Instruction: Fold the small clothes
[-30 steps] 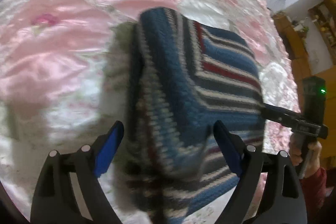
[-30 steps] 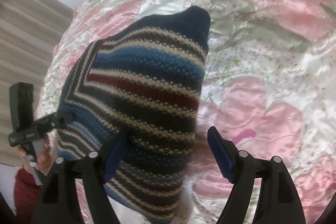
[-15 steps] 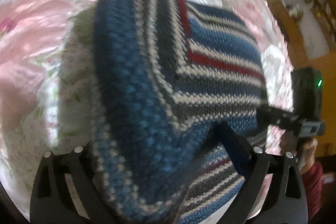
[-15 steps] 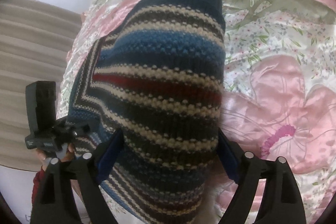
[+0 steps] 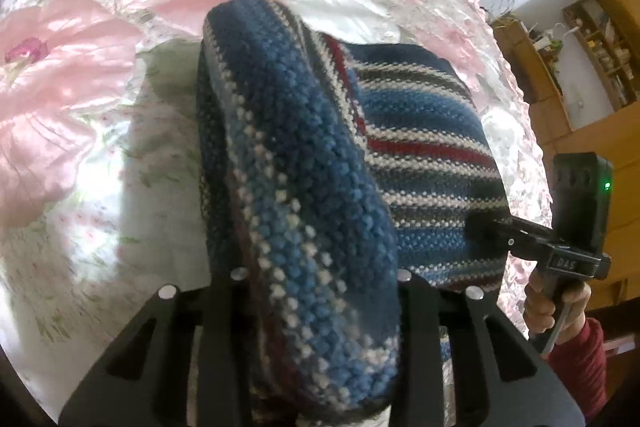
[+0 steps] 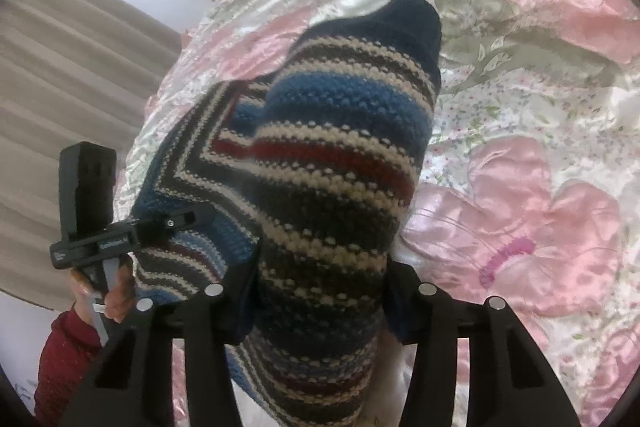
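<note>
A knitted sweater (image 5: 420,131) with blue, white, grey and red stripes lies partly folded on the bed. In the left wrist view a thick fold of it bulges up between the fingers of my left gripper (image 5: 316,275), which is shut on it. The right gripper (image 5: 486,229) pinches the sweater's right edge there, held by a hand in a red sleeve. In the right wrist view the sweater (image 6: 332,163) is bunched in my right gripper (image 6: 320,279), shut on that fold. The left gripper (image 6: 196,217) grips the left edge. Both sets of fingertips are hidden by the knit.
A shiny pink and white floral bedspread (image 5: 100,87) covers the bed all around the sweater. Wooden shelves and a cabinet (image 5: 592,39) stand beyond the bed's far right. A beige curtain (image 6: 60,99) hangs past the bed's left side.
Both grippers went from open on either side of the sweater to shut on its folds. The knit now rises higher and fills more of each view.
</note>
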`<state>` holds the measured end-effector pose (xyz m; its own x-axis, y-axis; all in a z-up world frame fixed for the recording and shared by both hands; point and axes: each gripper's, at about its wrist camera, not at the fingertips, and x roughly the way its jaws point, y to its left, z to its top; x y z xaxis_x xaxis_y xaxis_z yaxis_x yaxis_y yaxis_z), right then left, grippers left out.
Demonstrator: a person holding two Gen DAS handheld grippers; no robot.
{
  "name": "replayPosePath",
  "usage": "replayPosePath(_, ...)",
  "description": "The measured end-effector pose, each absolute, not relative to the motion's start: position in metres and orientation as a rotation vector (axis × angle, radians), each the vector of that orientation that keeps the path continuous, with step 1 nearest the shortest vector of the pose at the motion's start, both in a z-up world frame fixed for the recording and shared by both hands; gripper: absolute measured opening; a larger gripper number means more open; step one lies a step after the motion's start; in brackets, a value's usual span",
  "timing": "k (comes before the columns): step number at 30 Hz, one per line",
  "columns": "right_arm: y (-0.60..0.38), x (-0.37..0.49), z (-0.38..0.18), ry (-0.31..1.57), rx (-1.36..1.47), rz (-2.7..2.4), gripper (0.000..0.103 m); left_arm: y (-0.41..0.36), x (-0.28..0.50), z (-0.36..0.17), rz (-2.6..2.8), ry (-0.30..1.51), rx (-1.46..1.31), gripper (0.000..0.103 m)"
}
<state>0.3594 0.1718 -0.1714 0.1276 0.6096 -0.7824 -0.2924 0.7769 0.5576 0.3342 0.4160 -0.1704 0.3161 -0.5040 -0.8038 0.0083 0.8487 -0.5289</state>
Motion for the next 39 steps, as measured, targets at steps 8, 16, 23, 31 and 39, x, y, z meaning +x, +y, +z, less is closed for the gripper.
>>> replayPosePath(8,0.104,0.338,-0.129,1.251,0.272,0.644,0.049,0.341,0.31,-0.138,-0.481,1.176,-0.487,0.027)
replayPosePath(16,0.003,0.312,-0.115,1.248,0.281,0.583,0.049,0.237,0.28,-0.128,-0.583,1.164,-0.456,0.027)
replayPosePath(23,-0.062,0.287,-0.163,1.298,0.334,0.515,0.05,0.176,0.263,-0.166,-0.578,1.176,-0.376,0.027)
replayPosePath(31,-0.068,0.286,-0.185,1.27,0.372,0.541,0.059,0.176,0.252,-0.181,-0.51,1.164,-0.362,0.036)
replayPosePath(39,-0.081,0.245,-0.167,1.296,0.37,0.512,0.076,0.196,0.2,-0.154,-0.397,1.094,-0.274,0.063)
